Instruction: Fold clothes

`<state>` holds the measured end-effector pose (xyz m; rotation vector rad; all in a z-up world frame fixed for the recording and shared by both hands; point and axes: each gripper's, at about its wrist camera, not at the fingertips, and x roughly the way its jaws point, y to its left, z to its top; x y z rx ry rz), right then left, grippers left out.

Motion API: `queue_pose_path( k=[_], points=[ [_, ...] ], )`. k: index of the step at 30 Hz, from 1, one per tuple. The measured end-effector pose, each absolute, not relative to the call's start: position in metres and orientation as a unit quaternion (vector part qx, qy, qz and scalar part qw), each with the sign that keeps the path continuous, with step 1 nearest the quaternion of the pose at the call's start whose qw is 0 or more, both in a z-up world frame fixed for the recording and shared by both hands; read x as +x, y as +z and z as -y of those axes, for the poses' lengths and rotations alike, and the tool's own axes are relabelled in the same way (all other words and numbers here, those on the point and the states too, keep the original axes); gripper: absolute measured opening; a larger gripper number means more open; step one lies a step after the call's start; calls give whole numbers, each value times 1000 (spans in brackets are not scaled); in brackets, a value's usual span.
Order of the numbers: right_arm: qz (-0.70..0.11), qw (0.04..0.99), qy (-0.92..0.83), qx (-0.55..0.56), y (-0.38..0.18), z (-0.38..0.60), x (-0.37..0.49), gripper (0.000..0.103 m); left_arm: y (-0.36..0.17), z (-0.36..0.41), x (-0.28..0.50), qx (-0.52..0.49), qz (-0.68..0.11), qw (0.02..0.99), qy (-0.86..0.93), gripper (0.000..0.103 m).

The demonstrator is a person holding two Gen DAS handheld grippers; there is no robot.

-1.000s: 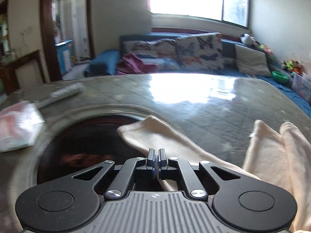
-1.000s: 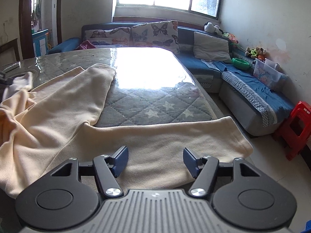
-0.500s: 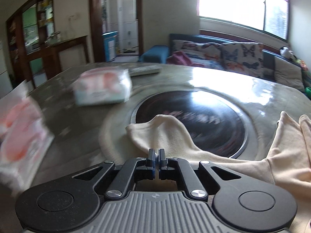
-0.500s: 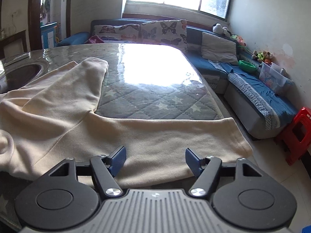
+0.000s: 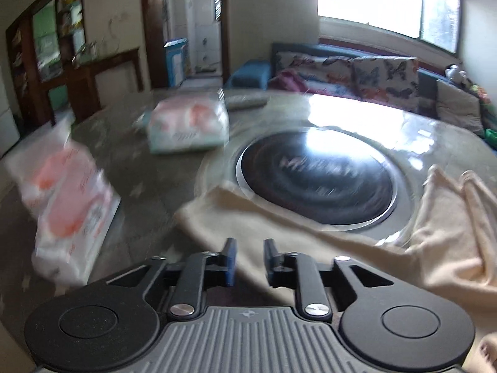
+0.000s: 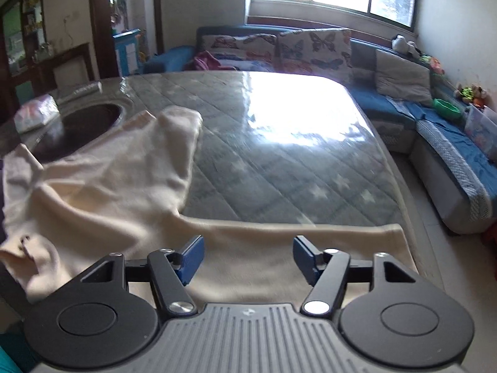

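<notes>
Desk [image 6: 279, 143] fills both views, a broad glass-topped surface over quilted star-print cloth, with a dark round inset [image 5: 316, 180] toward its left end. Across the near part lies the cream garment [image 6: 102, 192], spread wide but rumpled: a long flat band runs along the near edge from left to right, and a sleeve-like arm [image 6: 180, 130] reaches away toward the window, its end bunched. So the long axis lies roughly across the desk, parallel to the near edge.

A second ago the left gripper [image 5: 248, 262] was clamped on a corner of the cloth and carried it sideways over the inset. Now its fingers are opening, and the cream corner [image 5: 217, 214] lies flat on the desk beyond them, partly over the inset's rim; nothing is pinched. That reads as a release: one end has been pulled out straight and laid down, so the garment looks nearly ready for a first fold.

The right gripper [image 6: 247, 258] hovers above the near band, its fingers wide apart but closing, with cloth below and none between them.

Two plastic-wrapped packs [image 5: 186, 124] [image 5: 68, 205] sit well left of the cloth.
</notes>
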<state>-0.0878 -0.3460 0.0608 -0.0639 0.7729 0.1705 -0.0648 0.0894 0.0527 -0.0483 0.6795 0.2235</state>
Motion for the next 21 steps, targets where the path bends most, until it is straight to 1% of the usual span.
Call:
queue_pose_path(
  k=[8,14,17,21],
  points=[
    [-358,920,154,-30,68,317,-17,49,53,-26,1,5,-335,942,-6,31],
    [-364,913,184,2,66,307,37,44,43,15,60,19,-352,933,-73,31],
    [-372,908,189,32,61,306,62,39,37,34,80,38,-352,931,-94,35],
    [-381,903,189,62,52,305,90,38,26,53,101,70,-349,928,-107,48]
  ],
)
